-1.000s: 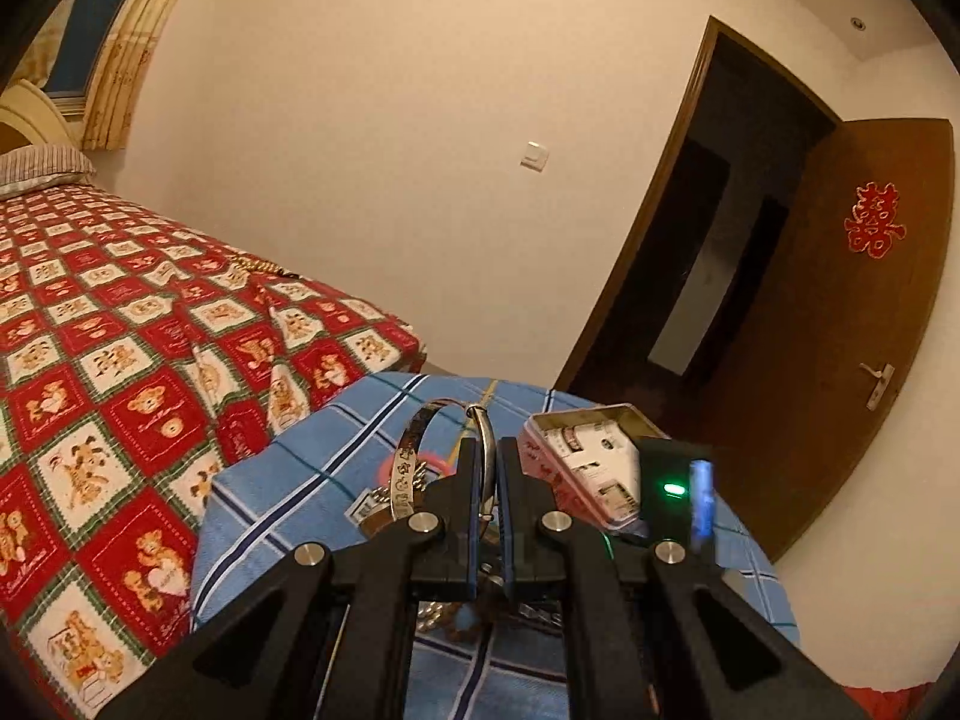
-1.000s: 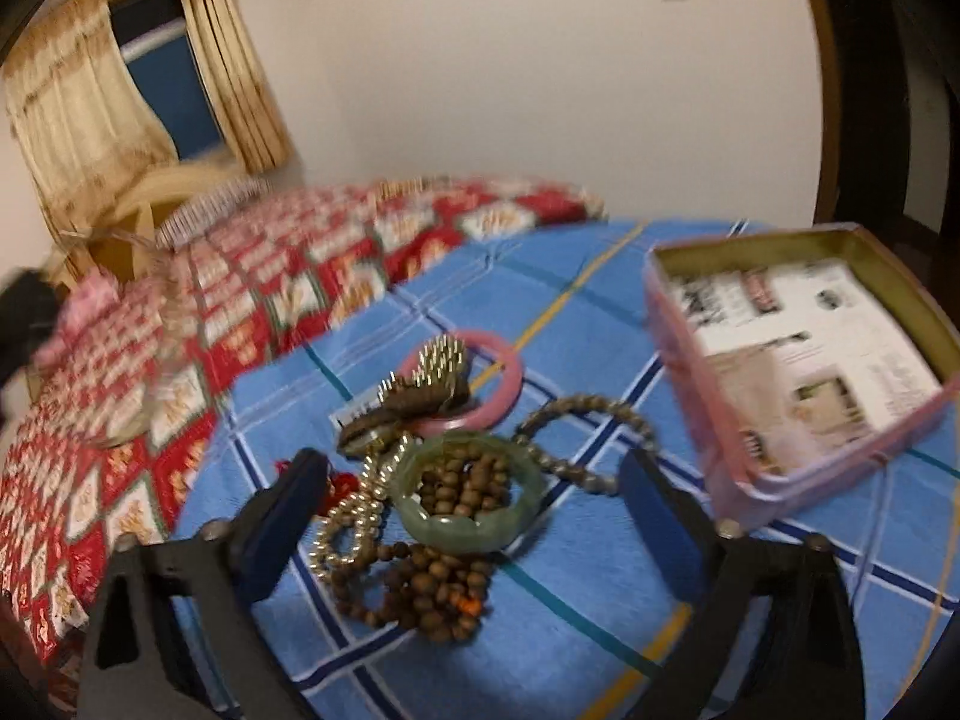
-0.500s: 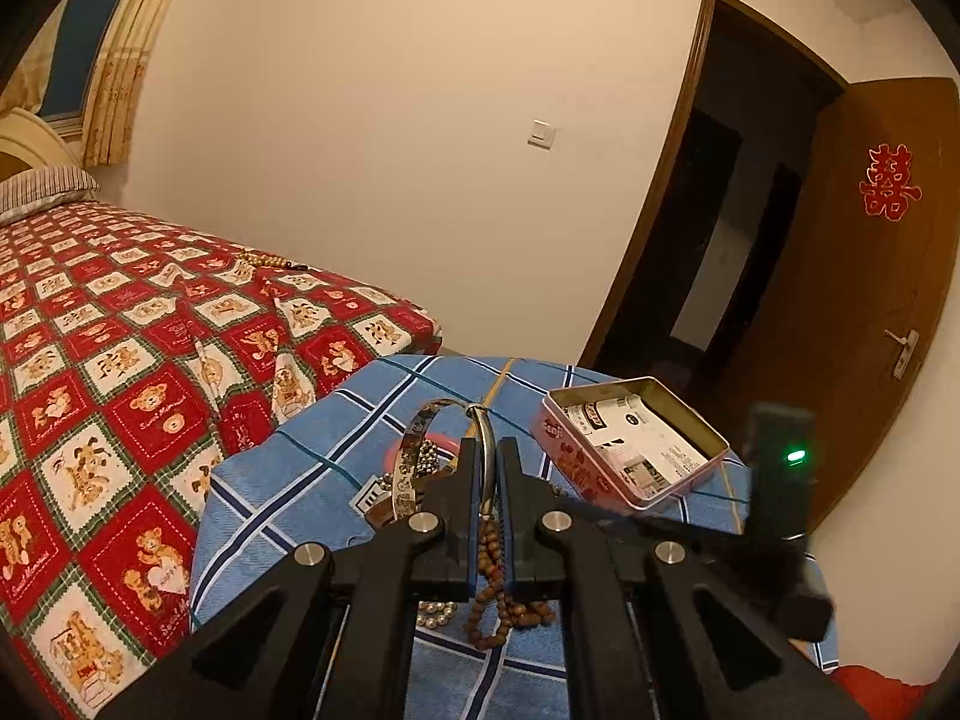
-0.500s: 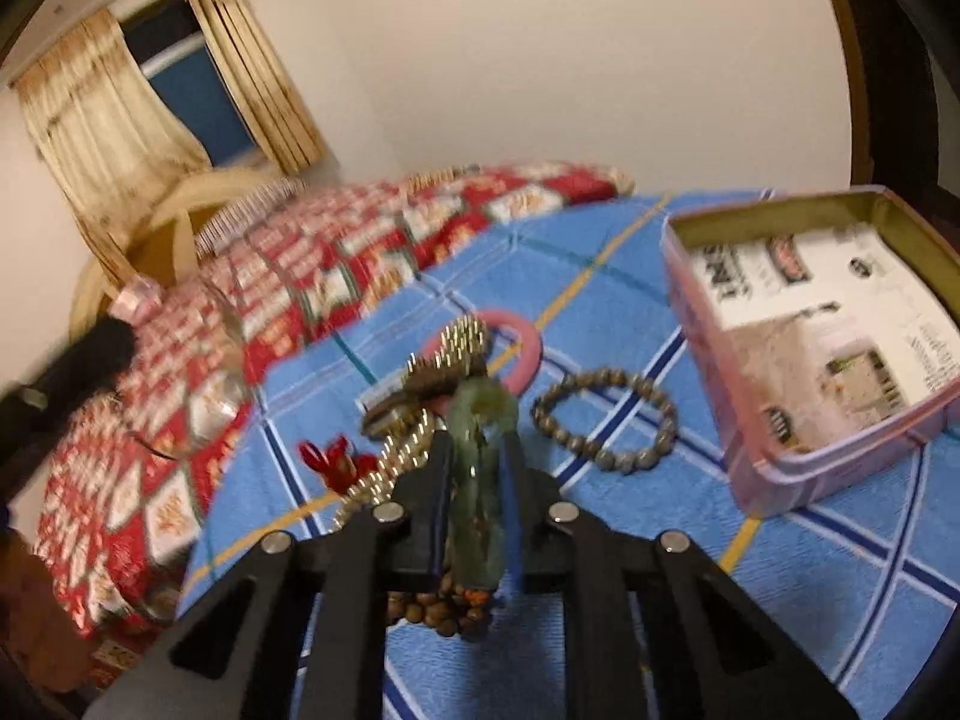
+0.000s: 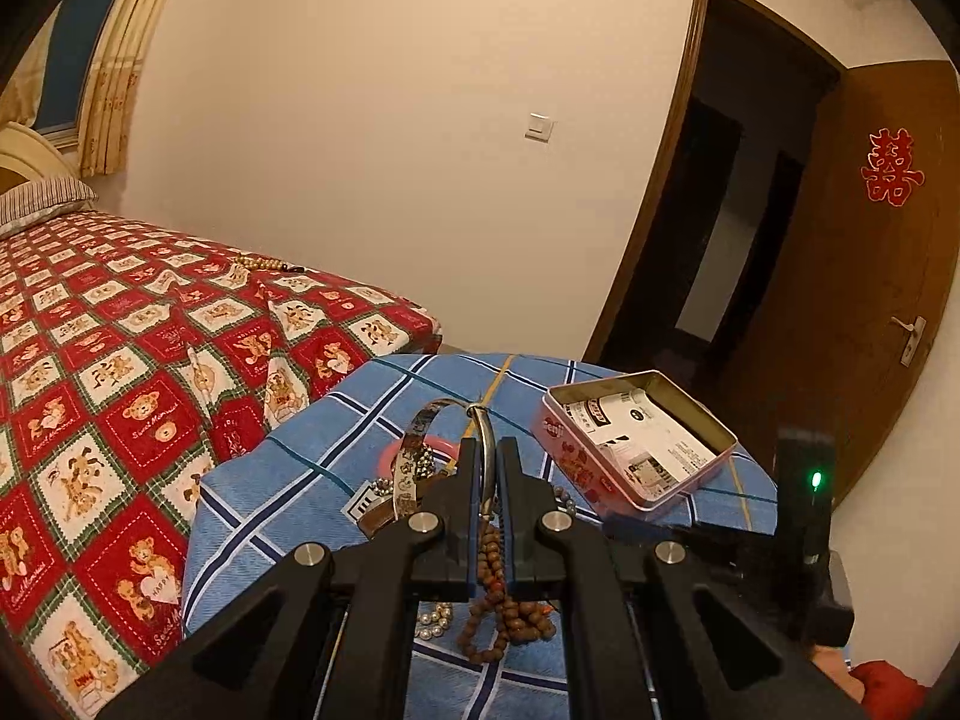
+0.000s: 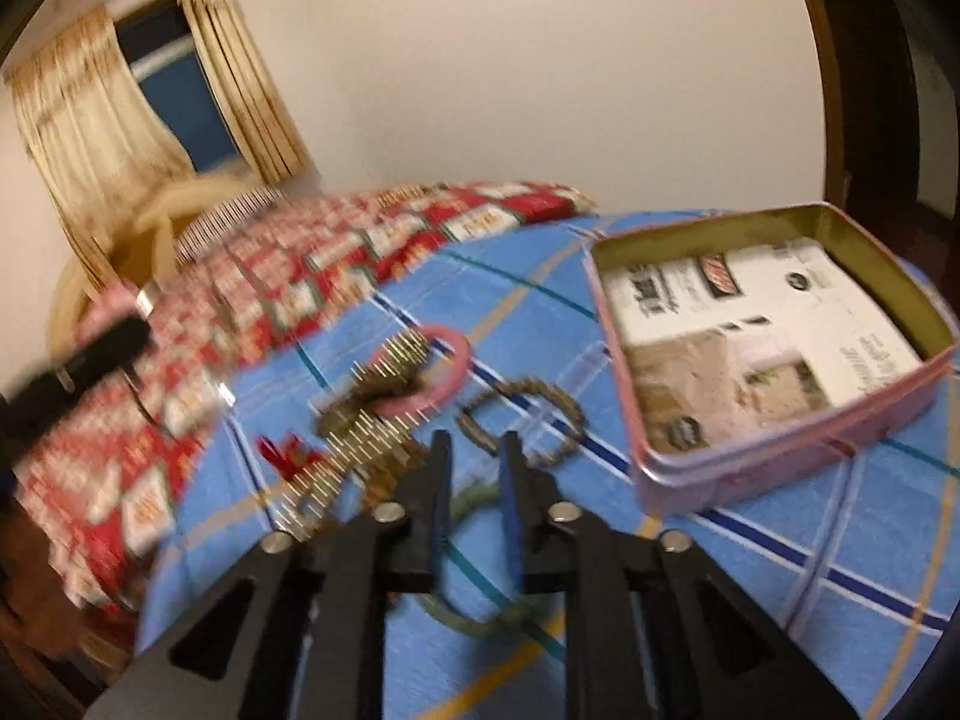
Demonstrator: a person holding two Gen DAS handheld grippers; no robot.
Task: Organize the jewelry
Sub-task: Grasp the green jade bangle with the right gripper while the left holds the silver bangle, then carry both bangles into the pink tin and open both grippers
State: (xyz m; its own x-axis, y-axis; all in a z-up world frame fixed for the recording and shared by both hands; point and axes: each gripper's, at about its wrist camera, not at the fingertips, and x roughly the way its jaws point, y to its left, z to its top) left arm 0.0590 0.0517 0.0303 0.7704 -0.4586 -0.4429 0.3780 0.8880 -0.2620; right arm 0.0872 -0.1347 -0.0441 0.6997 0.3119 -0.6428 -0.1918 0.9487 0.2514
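While a heap of jewelry lies on a blue plaid cloth (image 5: 312, 468) covering a small table beside a bed, the left gripper (image 5: 491, 468) holds a thin silver metal bangle (image 5: 487, 450) upright, its jaws pressed together on the ring's near rim. Just left of that bangle stands a curved patterned band (image 5: 414, 450), and behind both a pink ring bangle (image 6: 450, 360) lies flat on the cloth near the middle of the table. Strings of brown wooden beads (image 5: 498, 594) hang and pool below the left gripper's jaws, with small silver beads (image 5: 435, 621) beside them near the table's front edge. The right gripper (image 6: 474, 474) pinches a pale green jade bangle (image 6: 474, 498) between its nearly closed jaws; motion blur softens this view, and part of the green ring shows beneath the fingers. A dark beaded bracelet (image 6: 522, 414) rests on the cloth just ahead of the right gripper, between the heap and an open pink rectangular tin (image 6: 774, 456) that sits toward the table's right edge. Printed paper (image 6: 750, 324) lines the tin's bottom. A red tassel ornament (image 6: 288, 450) lies at the left side of the heap. A bedspread of red and white teddy-bear squares (image 5: 120, 372) fills the left background, and a brown wooden door (image 5: 858, 276) with a red paper character stands open on the right.
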